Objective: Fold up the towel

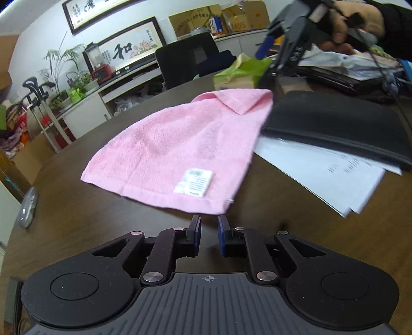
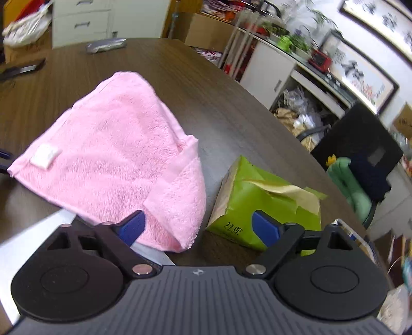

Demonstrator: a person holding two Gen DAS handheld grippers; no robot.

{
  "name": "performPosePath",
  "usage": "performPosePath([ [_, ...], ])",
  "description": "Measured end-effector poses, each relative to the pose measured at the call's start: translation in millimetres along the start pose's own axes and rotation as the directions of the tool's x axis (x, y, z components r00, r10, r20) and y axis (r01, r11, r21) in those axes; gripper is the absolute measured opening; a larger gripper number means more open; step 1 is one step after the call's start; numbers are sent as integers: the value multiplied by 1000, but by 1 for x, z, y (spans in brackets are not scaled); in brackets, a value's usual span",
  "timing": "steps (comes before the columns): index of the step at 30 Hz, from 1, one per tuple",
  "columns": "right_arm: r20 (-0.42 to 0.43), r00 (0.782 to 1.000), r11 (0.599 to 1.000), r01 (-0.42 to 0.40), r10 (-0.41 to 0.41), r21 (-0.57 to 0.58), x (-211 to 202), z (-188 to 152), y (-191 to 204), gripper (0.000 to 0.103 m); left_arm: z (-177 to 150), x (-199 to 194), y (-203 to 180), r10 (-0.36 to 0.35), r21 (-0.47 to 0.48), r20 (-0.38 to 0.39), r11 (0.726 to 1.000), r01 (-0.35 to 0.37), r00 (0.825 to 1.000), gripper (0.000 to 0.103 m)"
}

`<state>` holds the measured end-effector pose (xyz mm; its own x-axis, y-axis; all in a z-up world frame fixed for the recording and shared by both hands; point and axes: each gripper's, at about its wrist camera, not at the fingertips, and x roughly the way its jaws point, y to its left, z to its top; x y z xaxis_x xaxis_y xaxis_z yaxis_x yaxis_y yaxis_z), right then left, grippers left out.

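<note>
A pink towel (image 1: 180, 144) lies spread on the dark wooden table (image 1: 77, 219), with a white label (image 1: 193, 182) near its near hem and its far corner (image 1: 242, 100) folded over. My left gripper (image 1: 209, 219) hovers just short of that hem, its jaws a small way apart with nothing between them. In the right wrist view the towel (image 2: 116, 144) lies ahead and to the left. My right gripper (image 2: 199, 219) is wide open above the folded corner; one blue finger (image 2: 134, 225) overlaps the cloth, without gripping it.
A green tissue pack (image 2: 267, 201) stands right beside the towel's folded corner. A black pouch (image 1: 334, 123) on white papers (image 1: 322, 180) touches the towel's right side. A hand (image 1: 345, 20) holds the right gripper at the far edge. An office chair (image 1: 188, 59) stands behind the table.
</note>
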<state>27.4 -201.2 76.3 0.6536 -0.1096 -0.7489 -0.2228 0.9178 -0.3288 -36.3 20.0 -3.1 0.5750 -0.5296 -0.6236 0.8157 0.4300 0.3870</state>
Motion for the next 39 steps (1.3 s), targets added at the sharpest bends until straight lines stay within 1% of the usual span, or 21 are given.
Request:
performPosePath([
  [1, 20, 1000, 998, 15, -14, -54, -2, -2, 8, 81, 1, -8, -6, 65, 14, 32, 998, -65, 997, 42],
  [2, 36, 999, 996, 24, -21, -91, -2, -3, 13, 78, 3, -14, -10, 140, 25, 82, 989, -143, 987, 84],
  [3, 44, 999, 993, 31, -27, -112, -2, -3, 18, 76, 5, -19, -15, 200, 45, 152, 977, -209, 968, 100],
  [4, 51, 998, 991, 38, -31, -128, -3, -3, 23, 72, 8, -17, -21, 238, 95, 201, 961, -260, 950, 103],
  [5, 56, 998, 990, 44, -37, -136, -3, -5, 26, 64, 11, -12, -26, 256, 149, 205, 946, -289, 945, 103],
  [6, 59, 997, 987, 55, -46, -152, -2, -5, 29, 59, 13, -7, -30, 259, 201, 192, 934, -296, 947, 103],
  [7, 57, 997, 985, 60, -51, -160, 0, -6, 31, 54, 19, 4, -38, 235, 288, 171, 917, -277, 957, 103],
  [8, 41, 998, 987, 52, -46, -154, 2, -6, 31, 46, 22, 10, -42, 219, 325, 162, 909, -262, 962, 103],
  [11, 18, 1000, 992, 26, -24, -120, 9, -10, 27, 46, 35, 31, -51, 125, 387, 116, 908, -161, 985, 103],
  [13, 26, 999, 992, 31, -28, -125, 13, -10, 29, 46, 41, 42, -52, 91, 392, 105, 911, -125, 990, 103],
  [14, 34, 999, 990, 35, -30, -135, 14, -9, 31, 48, 44, 48, -50, 75, 385, 97, 917, -107, 992, 103],
  [17, 62, 998, 983, 34, -23, -178, 16, -5, 42, 60, 52, 62, -42, 32, 351, 66, 935, -53, 997, 103],
  [21, 49, 998, 959, 46, -34, -279, 27, -4, 55, 63, 57, 68, -25, -14, 276, 36, 961, 4, 999, 103],
  [23, 52, 998, 954, 44, -30, -296, 29, -4, 56, 66, 55, 65, -18, -17, 247, 36, 969, 7, 999, 103],
  [25, 23, 1000, 962, 12, -6, -273, 32, -2, 51, 66, 50, 60, -16, -10, 226, 39, 974, 1, 999, 103],
  [29, -26, 998, 980, -57, 53, -191, 37, 0, 40, 59, 43, 53, -16, 4, 201, 38, 980, -11, 999, 103],
  [31, -44, 994, 983, -104, 98, -153, 37, 0, 35, 44, 44, 51, -15, 8, 181, 39, 983, -15, 999, 103],
  [32, -53, 993, 983, -114, 107, -141, 38, 1, 35, 33, 43, 51, -15, 8, 166, 39, 986, -15, 999, 103],
  [35, -65, 992, 987, -116, 109, -112, 41, 1, 34, 20, 42, 54, -9, -3, 123, 28, 992, 0, 1000, 103],
  [36, -63, 992, 988, -119, 113, -95, 40, 2, 31, 18, 43, 55, -6, -6, 108, 22, 994, 4, 1000, 103],
  [39, -52, 992, 991, -118, 115, -65, 38, 4, 24, 19, 41, 59, 0, -36, 67, 7, 997, 36, 999, 103],
])
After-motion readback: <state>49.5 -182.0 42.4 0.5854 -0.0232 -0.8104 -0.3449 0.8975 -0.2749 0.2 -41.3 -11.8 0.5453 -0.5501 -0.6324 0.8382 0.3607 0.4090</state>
